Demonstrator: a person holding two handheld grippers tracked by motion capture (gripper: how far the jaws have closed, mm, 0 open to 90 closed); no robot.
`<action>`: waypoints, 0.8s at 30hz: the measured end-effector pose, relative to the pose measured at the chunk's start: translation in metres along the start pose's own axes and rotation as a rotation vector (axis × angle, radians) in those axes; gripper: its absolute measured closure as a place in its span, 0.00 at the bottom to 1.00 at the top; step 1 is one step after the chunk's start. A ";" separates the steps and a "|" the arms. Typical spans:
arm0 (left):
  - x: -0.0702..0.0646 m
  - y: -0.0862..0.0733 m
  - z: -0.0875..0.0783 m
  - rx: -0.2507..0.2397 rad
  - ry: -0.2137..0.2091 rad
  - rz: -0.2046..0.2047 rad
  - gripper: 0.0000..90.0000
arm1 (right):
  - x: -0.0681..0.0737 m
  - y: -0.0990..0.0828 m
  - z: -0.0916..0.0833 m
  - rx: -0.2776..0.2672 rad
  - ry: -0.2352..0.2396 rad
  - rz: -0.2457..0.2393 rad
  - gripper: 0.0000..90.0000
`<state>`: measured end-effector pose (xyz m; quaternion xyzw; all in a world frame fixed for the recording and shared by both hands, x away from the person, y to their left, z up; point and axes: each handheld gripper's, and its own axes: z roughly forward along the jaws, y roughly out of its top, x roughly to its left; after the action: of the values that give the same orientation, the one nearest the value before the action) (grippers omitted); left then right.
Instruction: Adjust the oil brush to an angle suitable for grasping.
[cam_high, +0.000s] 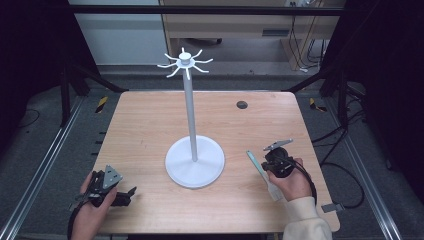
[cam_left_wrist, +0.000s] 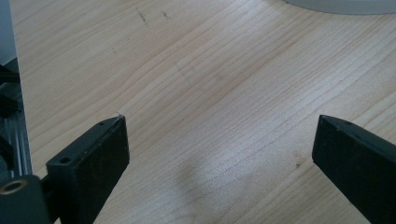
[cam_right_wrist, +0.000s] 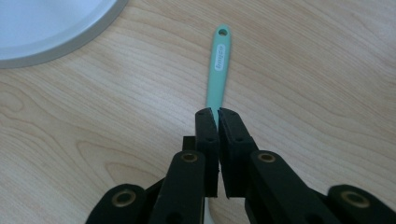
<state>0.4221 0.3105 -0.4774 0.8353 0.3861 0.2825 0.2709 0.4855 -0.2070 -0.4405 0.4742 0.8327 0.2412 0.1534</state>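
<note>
A slim utensil with a teal handle (cam_right_wrist: 219, 70) lies slanted at the table's front right, and its paler end (cam_high: 273, 192) runs under the person's right hand. The handle's far tip has a small hang hole and a white label. My right gripper (cam_right_wrist: 215, 112) is shut on the handle partway along, seen from above as the right gripper (cam_high: 265, 169). A white stand (cam_high: 189, 110) rises from a round base (cam_high: 195, 162) at mid-table, with several hooks (cam_high: 185, 62) on top. My left gripper (cam_left_wrist: 219, 140) is open over bare wood, also visible as the left gripper (cam_high: 130, 196) at front left.
A dark round grommet (cam_high: 242, 104) sits in the tabletop at the back right. The wooden table (cam_high: 150, 125) is bordered by metal rails (cam_high: 45, 165) on both sides. A rim of the stand's base (cam_left_wrist: 341, 5) lies ahead of the left jaws.
</note>
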 end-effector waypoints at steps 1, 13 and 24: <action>0.000 0.000 0.000 -0.001 0.000 0.000 0.04 | 0.000 0.000 0.000 0.000 0.000 0.000 0.95; 0.000 0.000 0.001 0.003 -0.010 0.002 0.04 | -0.003 0.006 0.008 0.100 0.010 0.007 0.74; -0.001 -0.001 0.002 0.012 -0.014 0.006 0.04 | 0.001 0.009 0.024 0.200 0.007 -0.001 0.72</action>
<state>0.4231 0.3099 -0.4795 0.8401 0.3832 0.2752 0.2679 0.5029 -0.1965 -0.4553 0.4858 0.8534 0.1584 0.1026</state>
